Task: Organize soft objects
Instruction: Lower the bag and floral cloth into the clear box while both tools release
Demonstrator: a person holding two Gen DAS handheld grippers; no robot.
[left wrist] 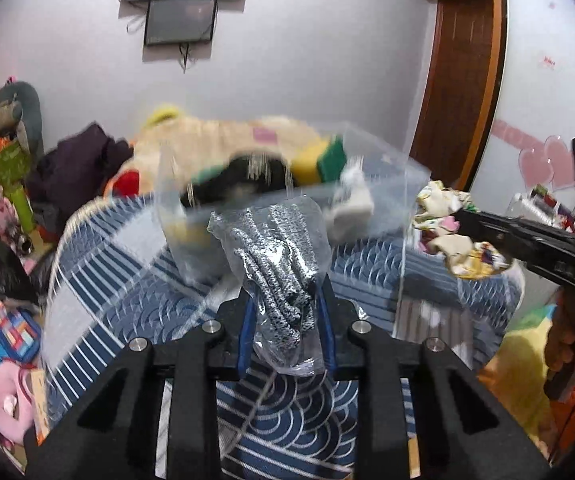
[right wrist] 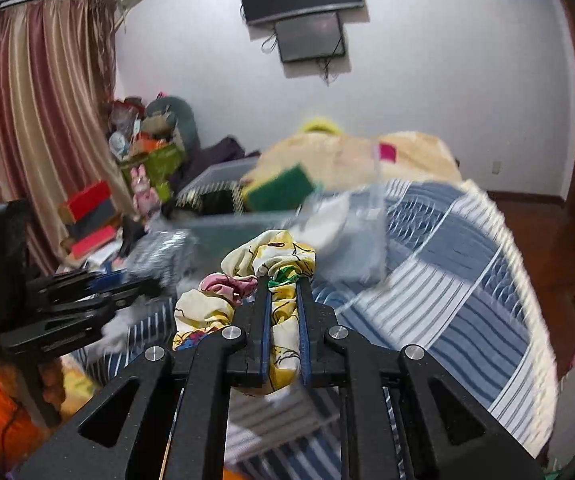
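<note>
My left gripper (left wrist: 285,300) is shut on a clear plastic bag of black-and-white speckled knit gloves (left wrist: 275,256), held above the bed. My right gripper (right wrist: 283,284) is shut on a crumpled yellow printed cloth (right wrist: 271,260), also above the bed; the cloth also shows in the left wrist view (left wrist: 447,228). Ahead stands a clear plastic bin (left wrist: 375,152), blurred, holding a yellow-green sponge (left wrist: 323,160) and a white soft item (left wrist: 351,208). The sponge (right wrist: 279,192) and the bin (right wrist: 367,236) also appear in the right wrist view.
The bed has a blue-and-white patterned cover (left wrist: 135,288). A cream blanket (left wrist: 215,140) and dark clothes (left wrist: 75,160) lie behind the bin. Plush toys and boxes (left wrist: 3,184) crowd the left side. A wooden door (left wrist: 463,72) is on the right.
</note>
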